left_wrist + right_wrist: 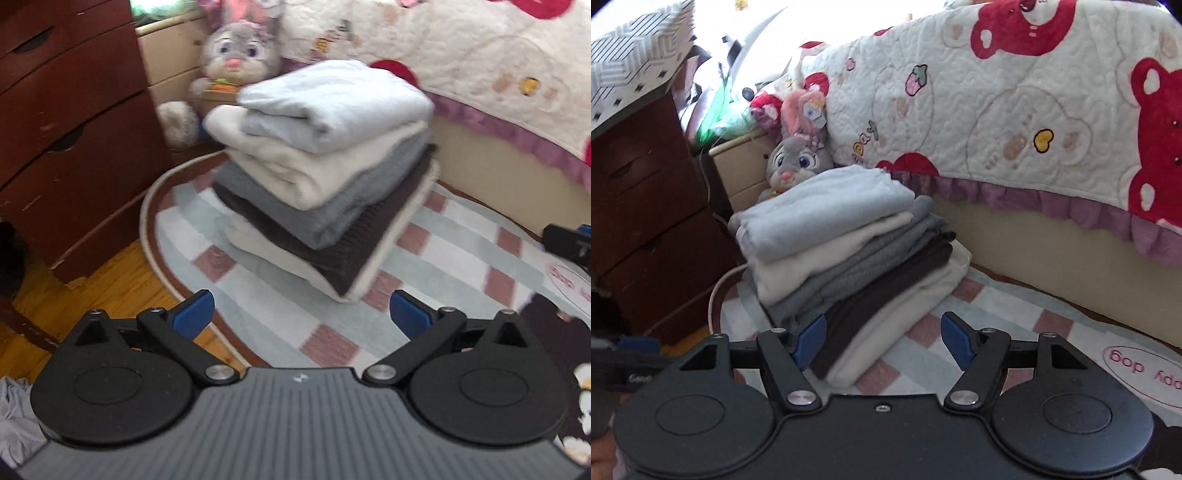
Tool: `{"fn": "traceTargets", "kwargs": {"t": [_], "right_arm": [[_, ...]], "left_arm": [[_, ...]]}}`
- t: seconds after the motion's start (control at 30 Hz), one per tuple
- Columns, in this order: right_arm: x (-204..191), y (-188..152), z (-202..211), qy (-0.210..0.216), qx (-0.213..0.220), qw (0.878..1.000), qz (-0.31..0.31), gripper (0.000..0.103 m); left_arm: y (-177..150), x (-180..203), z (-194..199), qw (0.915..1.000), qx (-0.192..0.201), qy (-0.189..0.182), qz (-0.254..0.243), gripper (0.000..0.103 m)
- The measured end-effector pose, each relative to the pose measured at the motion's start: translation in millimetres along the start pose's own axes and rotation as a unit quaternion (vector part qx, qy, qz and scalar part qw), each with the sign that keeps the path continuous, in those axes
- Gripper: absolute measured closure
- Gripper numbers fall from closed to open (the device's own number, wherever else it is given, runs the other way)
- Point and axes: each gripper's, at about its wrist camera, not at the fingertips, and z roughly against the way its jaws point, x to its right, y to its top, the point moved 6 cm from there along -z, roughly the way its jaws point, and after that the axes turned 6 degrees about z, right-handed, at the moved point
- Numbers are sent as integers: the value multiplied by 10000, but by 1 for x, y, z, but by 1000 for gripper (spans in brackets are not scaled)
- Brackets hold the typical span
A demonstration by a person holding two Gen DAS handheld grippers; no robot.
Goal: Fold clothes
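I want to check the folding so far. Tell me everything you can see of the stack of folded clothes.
The stack of folded clothes sits on the checked rug, beside the bed and in front of a plush rabbit. Five soft layers show: pale blue on top, then cream, grey, dark brown knit, and off-white at the bottom. The folds look tidy, though the layers fan out, the lower ones jutting forward. Neither tool touches it; both are open and empty.
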Motion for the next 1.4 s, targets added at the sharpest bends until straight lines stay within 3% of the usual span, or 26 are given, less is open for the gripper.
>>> {"fn": "traceTargets", "kwargs": {"t": [0.23, 0.67, 0.93, 1.1, 1.27, 1.4], "right_arm": [[-8, -26, 21, -325, -145, 9953, 904, 28], [-3, -25, 15, -411, -345, 9963, 672, 26], [5, -29, 5, -324, -328, 9988, 181, 26], [11, -35, 0, -132, -440, 9987, -235, 26], [8, -35, 1, -309, -363, 9989, -9, 26], [16, -38, -4, -253, -516, 9981, -224, 26]], "left_arm": [[-12, 28, 8, 9995, -45, -185, -265, 0], [-25, 56, 9, 9978, -115, -299, -575, 0], [-24, 54, 3, 9986, -152, -176, -483, 0], [-24, 50, 0, 9987, -212, -311, -349, 0], [-24, 52, 1, 9989, -152, -248, -380, 0], [-25, 54, -1, 9985, -183, -284, -435, 0]]}}
